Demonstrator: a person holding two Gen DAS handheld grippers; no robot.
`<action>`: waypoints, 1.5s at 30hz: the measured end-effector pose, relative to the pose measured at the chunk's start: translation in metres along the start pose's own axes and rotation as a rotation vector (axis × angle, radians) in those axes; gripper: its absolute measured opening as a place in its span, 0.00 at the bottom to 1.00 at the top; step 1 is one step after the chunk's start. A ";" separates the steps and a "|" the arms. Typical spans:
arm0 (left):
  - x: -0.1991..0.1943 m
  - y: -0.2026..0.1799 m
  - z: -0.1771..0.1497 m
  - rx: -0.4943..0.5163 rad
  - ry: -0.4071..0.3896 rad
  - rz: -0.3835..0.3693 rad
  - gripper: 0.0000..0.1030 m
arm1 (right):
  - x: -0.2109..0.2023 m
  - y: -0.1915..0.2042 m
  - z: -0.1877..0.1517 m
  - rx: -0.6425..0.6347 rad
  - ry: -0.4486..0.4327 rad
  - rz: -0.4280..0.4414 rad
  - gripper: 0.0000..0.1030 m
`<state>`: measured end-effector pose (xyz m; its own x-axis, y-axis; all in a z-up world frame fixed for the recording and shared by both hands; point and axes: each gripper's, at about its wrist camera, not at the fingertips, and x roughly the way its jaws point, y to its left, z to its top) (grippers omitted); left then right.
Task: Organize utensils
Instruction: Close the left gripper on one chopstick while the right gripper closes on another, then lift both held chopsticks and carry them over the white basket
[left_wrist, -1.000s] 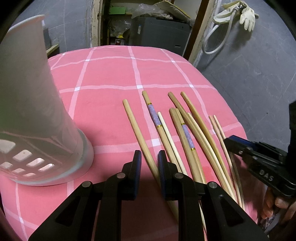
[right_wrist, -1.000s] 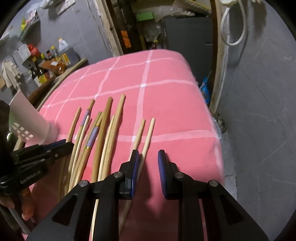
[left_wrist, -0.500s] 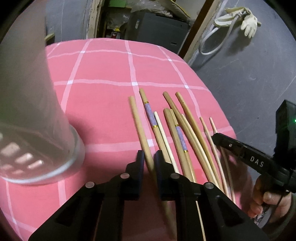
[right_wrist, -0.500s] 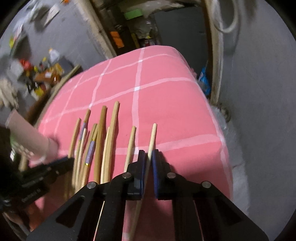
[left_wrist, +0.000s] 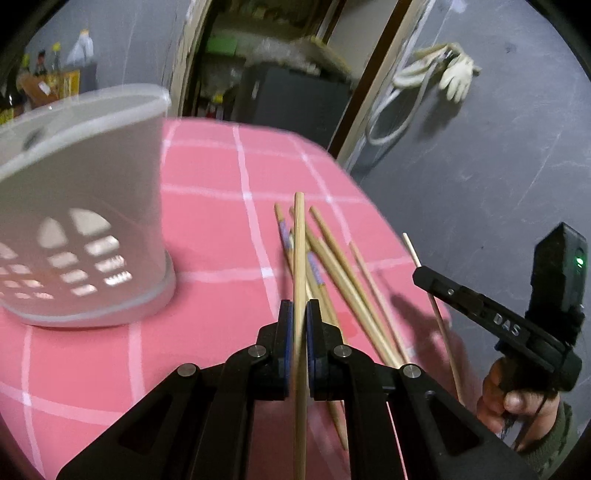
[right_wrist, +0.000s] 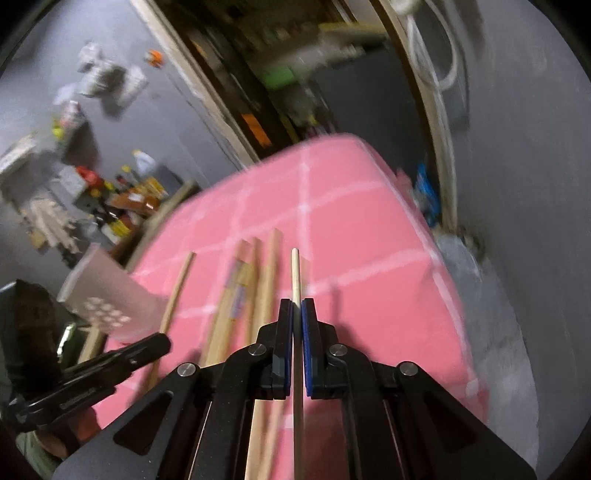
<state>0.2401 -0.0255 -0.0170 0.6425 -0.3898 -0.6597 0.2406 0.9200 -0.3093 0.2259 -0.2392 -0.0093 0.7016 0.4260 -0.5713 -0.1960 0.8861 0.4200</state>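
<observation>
My left gripper (left_wrist: 300, 314) is shut on a wooden chopstick (left_wrist: 300, 251) and holds it lifted above the pink checked cloth (left_wrist: 221, 221). My right gripper (right_wrist: 296, 314) is shut on a thin pale chopstick (right_wrist: 295, 273), also lifted; it shows in the left wrist view (left_wrist: 424, 280) too. Several more chopsticks (left_wrist: 332, 266) lie on the cloth, some with purple bands. A white perforated utensil holder (left_wrist: 81, 206) stands upright to the left of my left gripper.
The cloth's right edge (left_wrist: 388, 229) drops off to a grey floor. A dark cabinet (left_wrist: 295, 99) stands behind the table. Bottles and clutter (right_wrist: 110, 199) sit at the far left. The right wrist view is blurred.
Both grippers closed on a chopstick each and lifted them off the cloth. The left gripper rose, so the holder's rim now shows.
</observation>
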 end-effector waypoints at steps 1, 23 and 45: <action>-0.007 -0.002 0.000 0.003 -0.033 0.003 0.04 | -0.006 0.007 -0.001 -0.019 -0.035 0.011 0.03; -0.159 0.094 0.081 -0.114 -0.591 0.119 0.04 | 0.017 0.193 0.080 -0.167 -0.524 0.518 0.03; -0.168 0.171 0.084 -0.218 -0.905 0.269 0.04 | 0.065 0.187 0.084 -0.116 -0.716 0.398 0.03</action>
<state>0.2343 0.2002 0.0981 0.9953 0.0948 0.0219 -0.0778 0.9106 -0.4059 0.2925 -0.0607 0.0910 0.8240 0.5269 0.2084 -0.5636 0.7236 0.3985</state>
